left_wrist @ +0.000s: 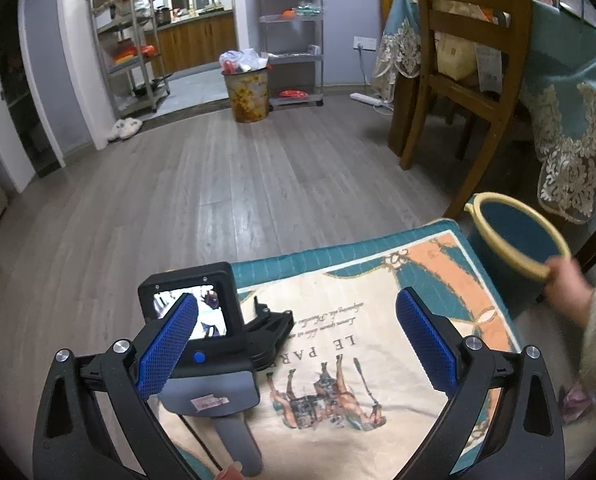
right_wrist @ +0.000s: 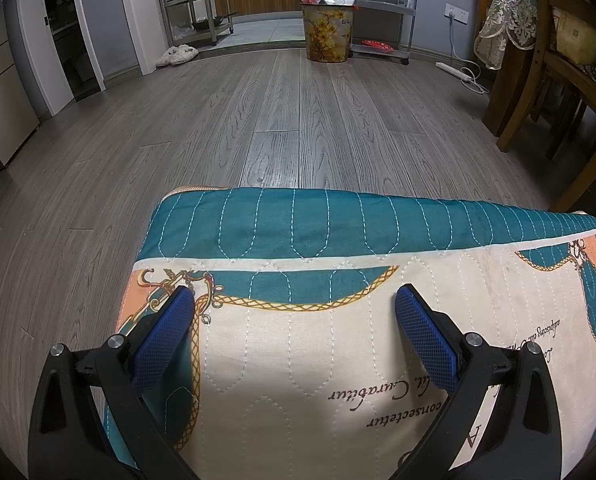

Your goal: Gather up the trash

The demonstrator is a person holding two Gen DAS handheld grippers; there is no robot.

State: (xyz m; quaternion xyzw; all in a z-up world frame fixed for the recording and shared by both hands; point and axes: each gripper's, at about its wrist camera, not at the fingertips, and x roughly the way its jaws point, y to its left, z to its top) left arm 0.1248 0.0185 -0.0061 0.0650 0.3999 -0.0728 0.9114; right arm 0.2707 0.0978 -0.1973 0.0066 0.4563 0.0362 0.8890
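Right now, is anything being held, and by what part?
Neither hand-held gripper, left or right, holds anything; both are open. A bare hand grips the blue bucket by its yellow rim.

Setting: a lived-in home, dining area opening onto a kitchen. Grey wood-plank floor [right_wrist: 281, 92] is running through to a doorway; wooden kitchen cabinets [left_wrist: 201, 40] are showing beyond it. Metal storage racks [left_wrist: 127, 40] are holding household goods. A floral trash bin [left_wrist: 247, 94] is overflowing. Fluffy slippers [left_wrist: 123, 129] are lying by the wall. A wooden dining chair [left_wrist: 458, 60] is standing at a lace-trimmed tablecloth [left_wrist: 566, 120].
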